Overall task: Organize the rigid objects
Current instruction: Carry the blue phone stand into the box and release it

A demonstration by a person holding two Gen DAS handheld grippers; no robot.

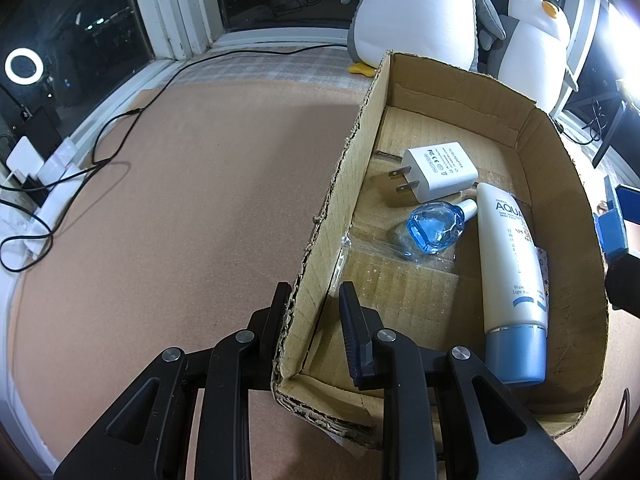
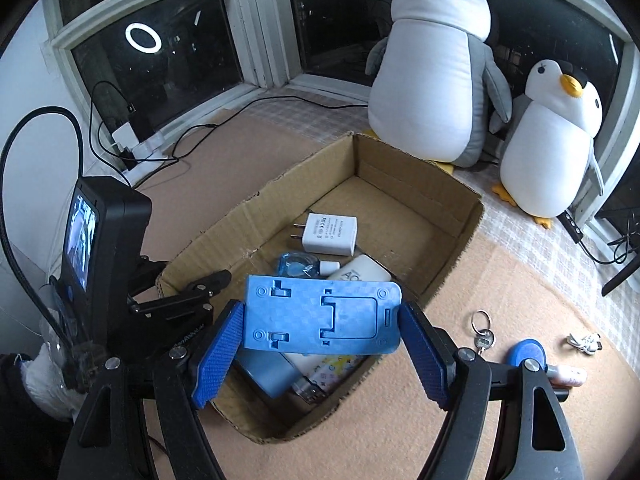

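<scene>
An open cardboard box [image 1: 560,168] [image 2: 416,176] sits on the brown mat. Inside lie a white plug adapter [image 1: 440,170] [image 2: 330,234], a blue glass bottle [image 1: 436,230] [image 2: 298,266] and a white tube with a blue cap [image 1: 512,280] [image 2: 360,274]. My left gripper [image 1: 316,300] straddles the box's left wall, one finger outside and one inside, clamped on it. My right gripper [image 2: 322,340] is shut on a flat blue plastic phone stand [image 2: 324,314], held above the near part of the box.
On the mat right of the box lie keys on a ring [image 2: 482,334], a blue round object [image 2: 528,354], a small pink tube [image 2: 568,376] and a white cable bundle [image 2: 584,340]. Two plush penguins [image 2: 432,68] [image 2: 552,140] stand behind the box. A power strip with cables [image 1: 44,184] lies at the left.
</scene>
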